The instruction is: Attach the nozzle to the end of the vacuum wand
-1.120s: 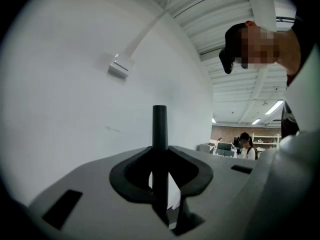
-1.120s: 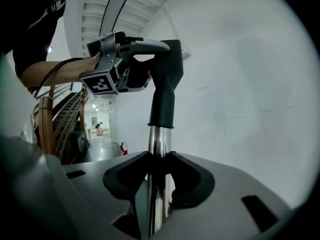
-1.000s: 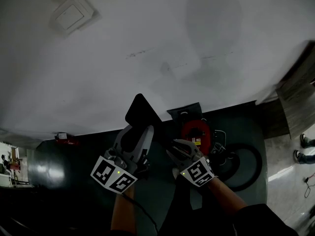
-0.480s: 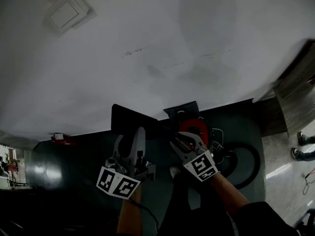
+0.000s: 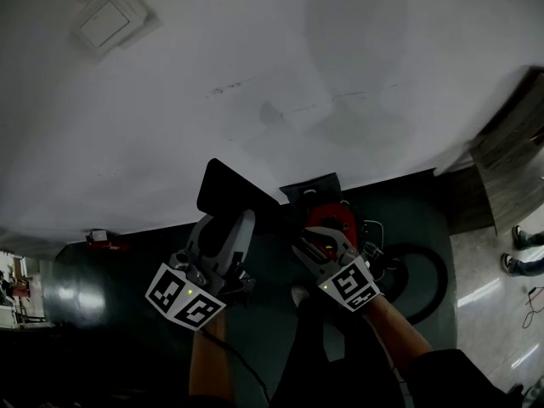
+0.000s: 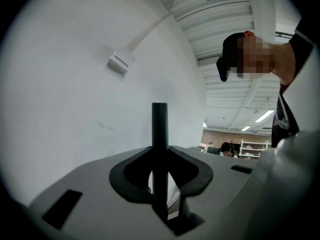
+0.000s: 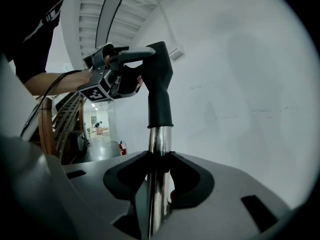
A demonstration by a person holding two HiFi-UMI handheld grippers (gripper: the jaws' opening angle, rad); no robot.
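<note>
Right gripper view: right gripper clamps the chrome vacuum wand, whose end sits inside the black nozzle, itself pinched by the left gripper

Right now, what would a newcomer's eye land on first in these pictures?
In the right gripper view, a chrome vacuum wand stands upright, clamped by the right gripper, with the black nozzle seated over its top end. The left gripper grips that nozzle from the left. In the head view, a red vacuum body sits on the dark floor.
</note>
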